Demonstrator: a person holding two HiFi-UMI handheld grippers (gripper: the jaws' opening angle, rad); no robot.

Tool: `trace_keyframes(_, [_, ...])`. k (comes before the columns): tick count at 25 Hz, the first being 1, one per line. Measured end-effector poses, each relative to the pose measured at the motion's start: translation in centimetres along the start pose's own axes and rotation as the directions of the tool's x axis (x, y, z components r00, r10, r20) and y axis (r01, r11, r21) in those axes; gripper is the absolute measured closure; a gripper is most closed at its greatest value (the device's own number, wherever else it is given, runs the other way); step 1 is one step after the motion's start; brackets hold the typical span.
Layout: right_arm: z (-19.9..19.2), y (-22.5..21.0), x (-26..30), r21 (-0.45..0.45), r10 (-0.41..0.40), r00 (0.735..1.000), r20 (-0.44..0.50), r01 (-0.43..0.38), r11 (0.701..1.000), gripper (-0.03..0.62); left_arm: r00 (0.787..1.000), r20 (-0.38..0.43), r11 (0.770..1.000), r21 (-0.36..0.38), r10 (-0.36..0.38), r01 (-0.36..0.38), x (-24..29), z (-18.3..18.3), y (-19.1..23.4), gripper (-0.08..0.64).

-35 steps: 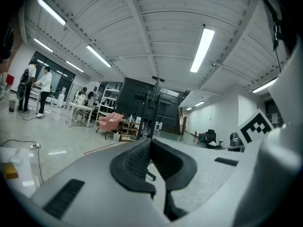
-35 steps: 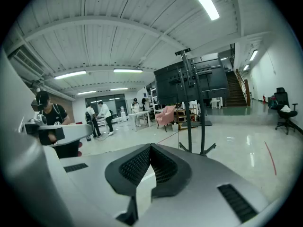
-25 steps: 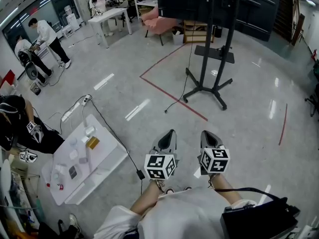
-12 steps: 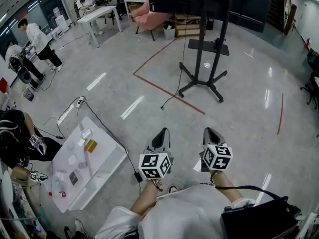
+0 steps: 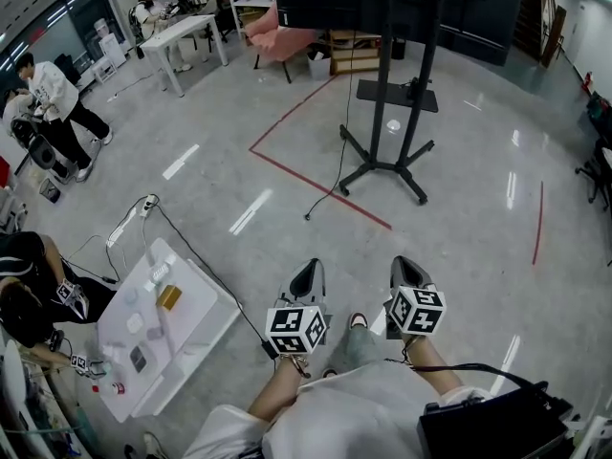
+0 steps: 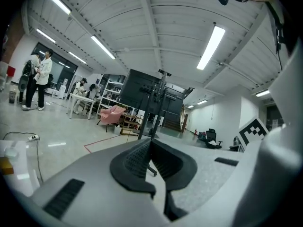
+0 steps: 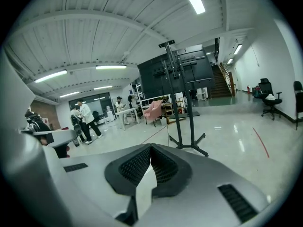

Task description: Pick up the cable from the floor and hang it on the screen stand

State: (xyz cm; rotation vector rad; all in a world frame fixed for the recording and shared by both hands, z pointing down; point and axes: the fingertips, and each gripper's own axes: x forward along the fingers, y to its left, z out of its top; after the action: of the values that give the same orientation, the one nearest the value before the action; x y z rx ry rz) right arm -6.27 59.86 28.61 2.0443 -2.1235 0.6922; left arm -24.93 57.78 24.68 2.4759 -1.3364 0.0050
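The black screen stand [image 5: 387,146] stands on the grey floor ahead of me, its wheeled base spread out. A thin black cable [image 5: 335,165] hangs from the screen and trails over the floor, its loose end [image 5: 308,216] left of the base. My left gripper [image 5: 308,275] and right gripper [image 5: 406,271] are held side by side in front of my body, well short of the cable. Both are shut with nothing between the pads. The stand [image 6: 154,108] shows beyond the left gripper [image 6: 150,143]. In the right gripper view, the stand [image 7: 182,108] rises past the right gripper [image 7: 150,148].
A low white table [image 5: 206,328] with small items sits to my left, with a black cord and adapter [image 5: 270,347] beside it. A power strip [image 5: 145,204] lies further left. Red tape lines [image 5: 320,175] mark the floor. People work at the left; a black bag [image 5: 488,424] hangs at my right.
I have stepped forward: the stand and the cable end have come nearer in the head view. Both grippers stay shut and side by side. A foot now shows between them.
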Motion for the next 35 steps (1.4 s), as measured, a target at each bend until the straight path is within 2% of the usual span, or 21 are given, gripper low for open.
trace_keyframes(7, [4.0,-2.0,5.9,-0.004,0.041,0.999,0.011,-0.041,0.999,0.574,1.000,0.000,1.000,0.023,0.020,-0.020,6.3,2.0,0.7,0.558])
trace_keyframes(16, [8.2,-6.3,12.4,0.002,0.062,0.998,-0.010,-0.062,0.998,0.574,0.998,0.012,0.998,0.010,0.055,-0.055,13.9,3.9,1.0,0.558])
trace_keyframes(24, [9.9,-10.9,16.1,0.037,0.039,0.999,-0.026,-0.038,0.999,0.574,0.998,-0.004,0.997,0.014,0.070,-0.070,19.1,4.3,0.7,0.558])
trace_keyframes(35, [11.3,-14.3,19.6,0.042,0.031,0.999,-0.044,-0.029,0.999,0.574,0.994,0.004,0.994,-0.006,0.114,-0.114,23.7,4.6,2.4,0.558])
